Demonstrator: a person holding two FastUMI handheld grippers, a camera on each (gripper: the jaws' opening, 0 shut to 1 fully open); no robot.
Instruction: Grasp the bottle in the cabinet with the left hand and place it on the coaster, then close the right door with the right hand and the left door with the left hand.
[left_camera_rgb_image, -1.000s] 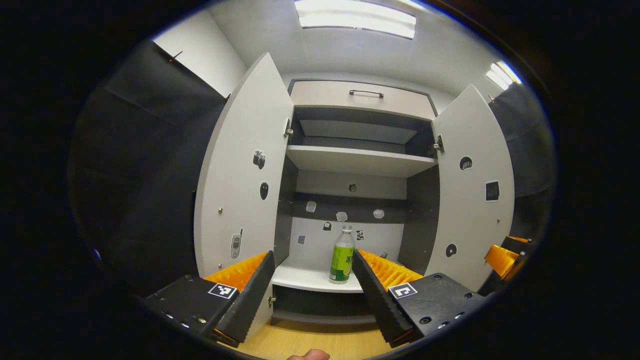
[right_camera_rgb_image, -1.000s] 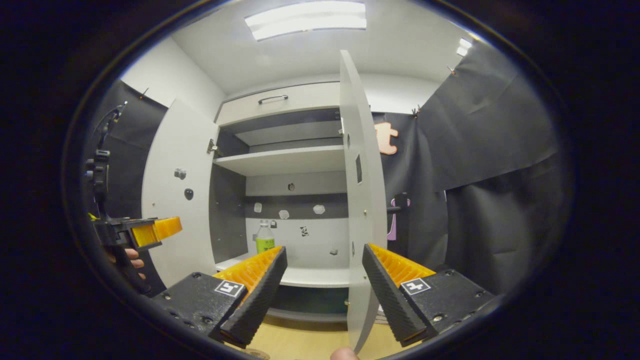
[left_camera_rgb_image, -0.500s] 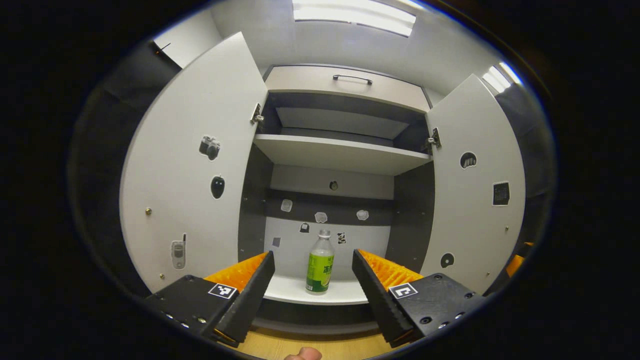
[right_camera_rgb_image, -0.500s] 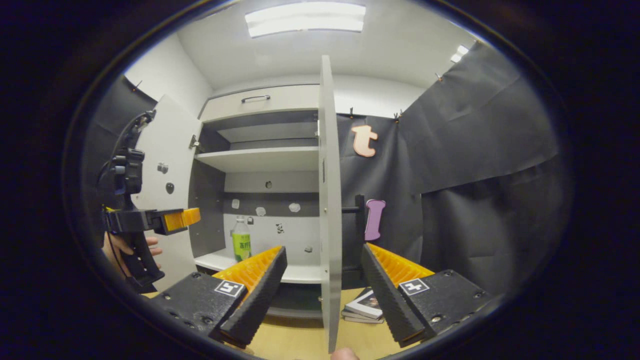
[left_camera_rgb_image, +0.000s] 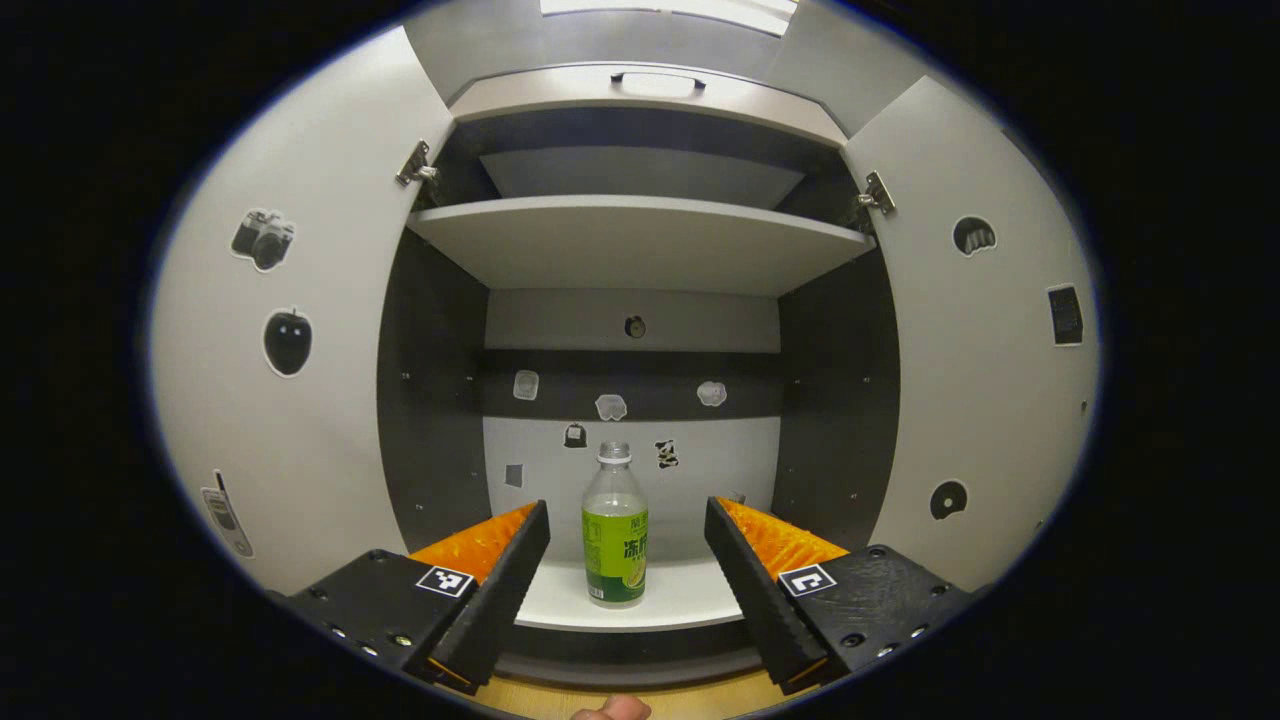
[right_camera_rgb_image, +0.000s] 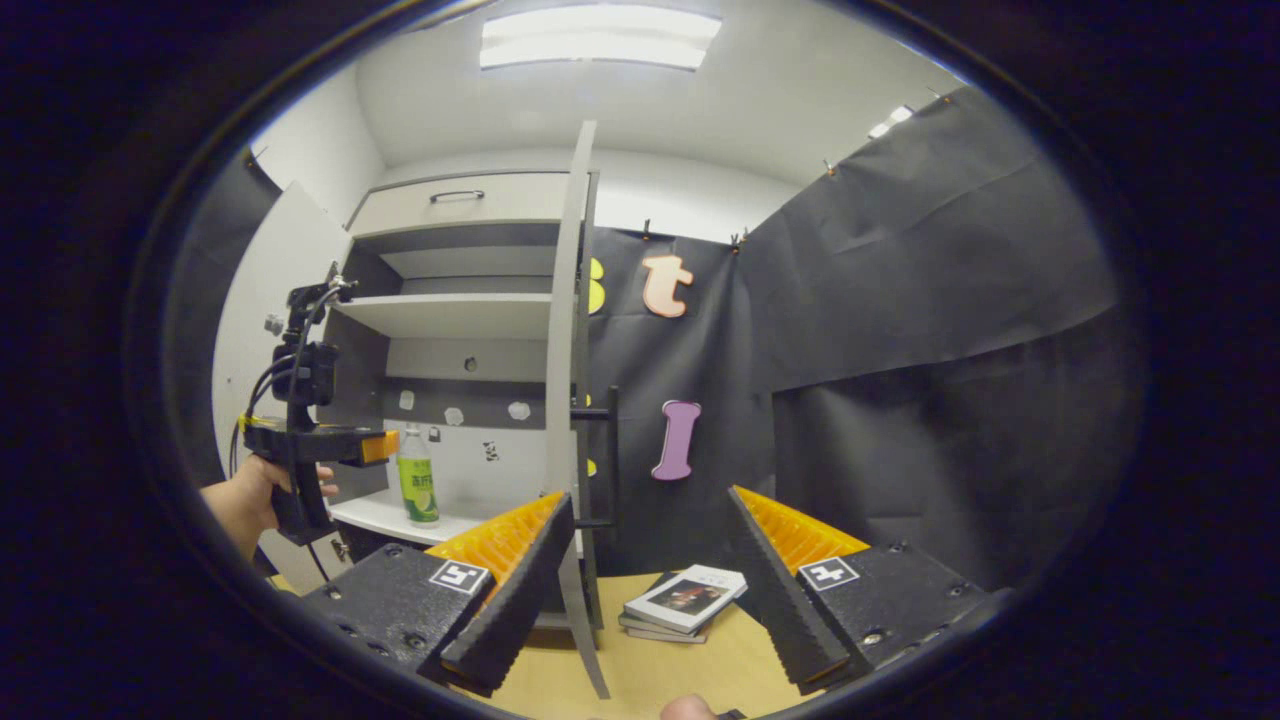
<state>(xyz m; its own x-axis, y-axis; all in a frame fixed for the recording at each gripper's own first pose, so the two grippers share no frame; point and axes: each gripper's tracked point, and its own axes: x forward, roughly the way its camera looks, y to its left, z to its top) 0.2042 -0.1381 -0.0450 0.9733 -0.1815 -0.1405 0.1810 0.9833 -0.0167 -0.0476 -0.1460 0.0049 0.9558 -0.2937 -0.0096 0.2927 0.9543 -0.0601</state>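
A clear bottle (left_camera_rgb_image: 614, 530) with a green label and a pale cap stands upright on the cabinet's lower shelf (left_camera_rgb_image: 680, 603). My left gripper (left_camera_rgb_image: 626, 505) is open in front of the cabinet, and the bottle shows between its fingers, farther in and untouched. Both doors stand open: the left door (left_camera_rgb_image: 280, 420) and the right door (left_camera_rgb_image: 985, 400). My right gripper (right_camera_rgb_image: 648, 497) is open and holds nothing, near the right door's edge (right_camera_rgb_image: 565, 380) and its dark handle (right_camera_rgb_image: 603, 450). In the right gripper view a hand (right_camera_rgb_image: 240, 500) holds the left gripper (right_camera_rgb_image: 372, 447) just before the bottle (right_camera_rgb_image: 417, 482).
An upper shelf (left_camera_rgb_image: 640, 235) is bare, and a drawer with a bar handle (left_camera_rgb_image: 655, 80) sits above it. Small stickers dot the doors and the back wall. A short stack of books (right_camera_rgb_image: 685, 600) lies on the wooden table (right_camera_rgb_image: 700, 670) right of the cabinet.
My left gripper moved in toward the cabinet; the bottle is now larger and centred between its fingers. My right gripper swung to the right door's outer side, bringing its handle and the books into view.
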